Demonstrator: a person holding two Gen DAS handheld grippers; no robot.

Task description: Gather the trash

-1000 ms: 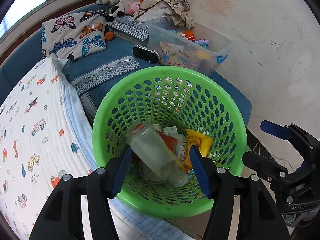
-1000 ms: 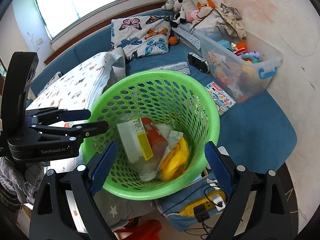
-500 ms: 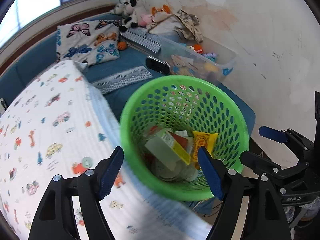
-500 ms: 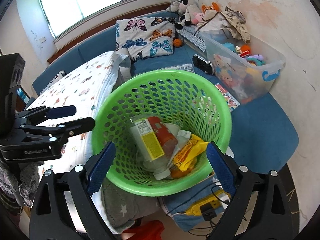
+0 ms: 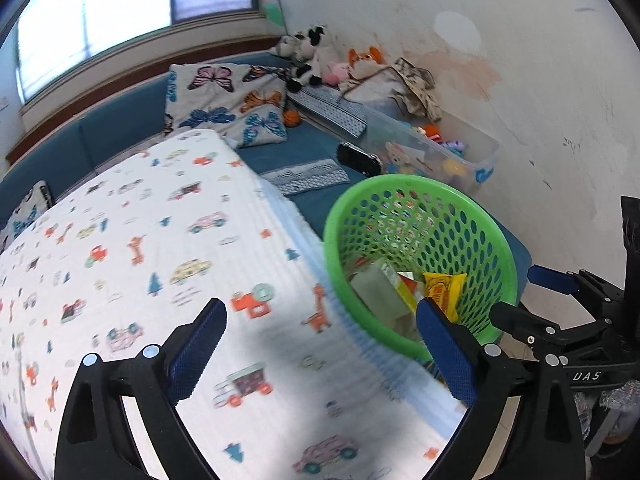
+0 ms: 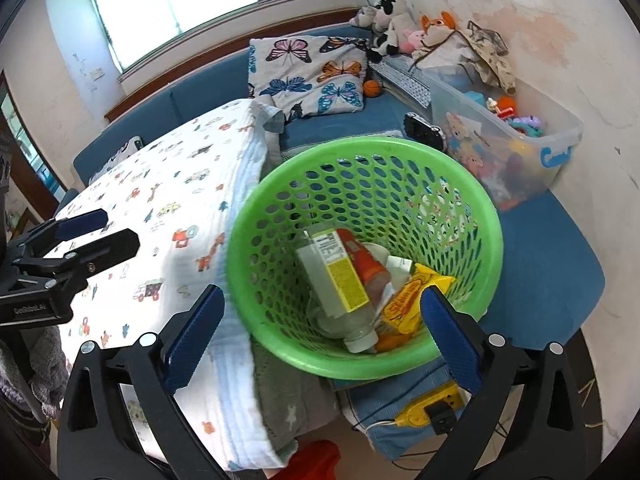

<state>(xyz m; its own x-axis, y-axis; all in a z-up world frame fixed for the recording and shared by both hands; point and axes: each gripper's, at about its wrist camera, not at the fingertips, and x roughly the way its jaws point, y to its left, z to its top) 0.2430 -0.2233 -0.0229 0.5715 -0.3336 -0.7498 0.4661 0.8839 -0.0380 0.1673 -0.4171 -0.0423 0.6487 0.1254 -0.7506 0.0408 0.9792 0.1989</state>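
- Toys fill a clear bin (image 6: 516,148) at the back right of the blue couch (image 6: 552,276), by the wall.
- Stuffed animals (image 6: 396,20) sit in the far corner of the couch, and a butterfly pillow (image 6: 308,76) leans on its back edge with a small orange ball (image 6: 372,88) beside it.
- A white blanket (image 5: 132,248) with little cars and giraffes covers the left side, and its edge touches the green basket (image 6: 276,184).
- The basket stands near the front edge of the couch, between the blanket and the toy bin.
- The trash lies at the bottom of the basket: a clear bottle (image 6: 340,292) with a yellow label, an orange tube (image 6: 364,260) just beside it, and a yellow wrapper (image 6: 412,300) with red letters too small to read.
- A yellow power strip (image 6: 432,404) with a plug lies on blue cloth below the front of the basket.
- "DAS" shows in white on the right claw's body in the left view, and small white writing on the left claw's body in the right view is too blurred to read for sure.
- The left claw (image 5: 320,344) has just been opening and is now spread wide, with nothing between its fingers; it hangs over the blanket beside the basket.
- The right claw (image 6: 320,332) has just been opening too, is spread wide, holds nothing, and hangs over the front rim of the basket.
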